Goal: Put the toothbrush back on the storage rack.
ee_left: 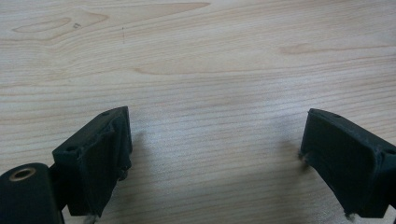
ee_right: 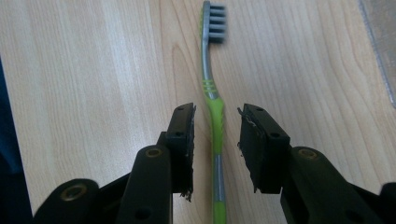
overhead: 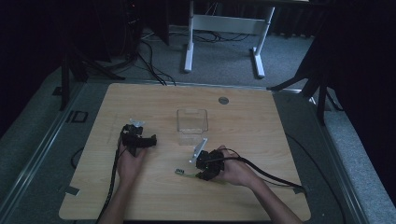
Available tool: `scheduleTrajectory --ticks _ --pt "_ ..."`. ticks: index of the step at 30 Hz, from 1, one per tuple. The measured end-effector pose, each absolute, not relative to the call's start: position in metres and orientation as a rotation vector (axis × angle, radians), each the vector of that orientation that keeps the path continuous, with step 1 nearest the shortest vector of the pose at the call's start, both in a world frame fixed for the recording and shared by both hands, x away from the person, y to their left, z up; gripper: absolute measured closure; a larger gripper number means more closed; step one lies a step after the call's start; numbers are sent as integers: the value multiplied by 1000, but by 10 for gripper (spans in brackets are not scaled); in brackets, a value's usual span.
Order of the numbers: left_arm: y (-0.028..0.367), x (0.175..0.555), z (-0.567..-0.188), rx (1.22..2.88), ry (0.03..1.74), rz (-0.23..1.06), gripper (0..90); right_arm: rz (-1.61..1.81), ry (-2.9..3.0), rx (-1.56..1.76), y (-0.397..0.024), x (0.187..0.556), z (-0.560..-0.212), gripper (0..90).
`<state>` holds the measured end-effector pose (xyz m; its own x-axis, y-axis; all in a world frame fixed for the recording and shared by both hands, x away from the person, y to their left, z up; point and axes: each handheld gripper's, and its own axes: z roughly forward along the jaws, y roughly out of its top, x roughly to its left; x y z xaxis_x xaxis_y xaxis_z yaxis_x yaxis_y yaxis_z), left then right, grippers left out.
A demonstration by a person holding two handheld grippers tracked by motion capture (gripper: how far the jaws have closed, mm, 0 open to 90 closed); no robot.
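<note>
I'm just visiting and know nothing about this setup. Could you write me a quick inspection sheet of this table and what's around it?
Surface: light wooden table, with a round grey cap near its far edge.
Job's things: green and grey toothbrush lying flat; clear plastic container standing mid-table.
Clutter: nothing seen.
Grippers: right gripper has its jaws on either side of the toothbrush handle, with gaps on both sides; left gripper has its jaws wide apart over bare wood.
Cables: a black cable trails from the right gripper; another cable from the left.
Surroundings: grey carpet, white desk frame, dark stands.
</note>
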<state>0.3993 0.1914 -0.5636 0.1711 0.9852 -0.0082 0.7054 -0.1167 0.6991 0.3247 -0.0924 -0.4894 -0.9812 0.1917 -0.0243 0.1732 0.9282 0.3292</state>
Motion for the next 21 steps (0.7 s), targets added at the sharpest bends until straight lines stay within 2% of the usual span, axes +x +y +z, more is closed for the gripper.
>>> scheduleTrajectory --ticks 21 --pt "191 399 -564 1886 1593 641 93 388 3080 266 -89 330 -500 673"
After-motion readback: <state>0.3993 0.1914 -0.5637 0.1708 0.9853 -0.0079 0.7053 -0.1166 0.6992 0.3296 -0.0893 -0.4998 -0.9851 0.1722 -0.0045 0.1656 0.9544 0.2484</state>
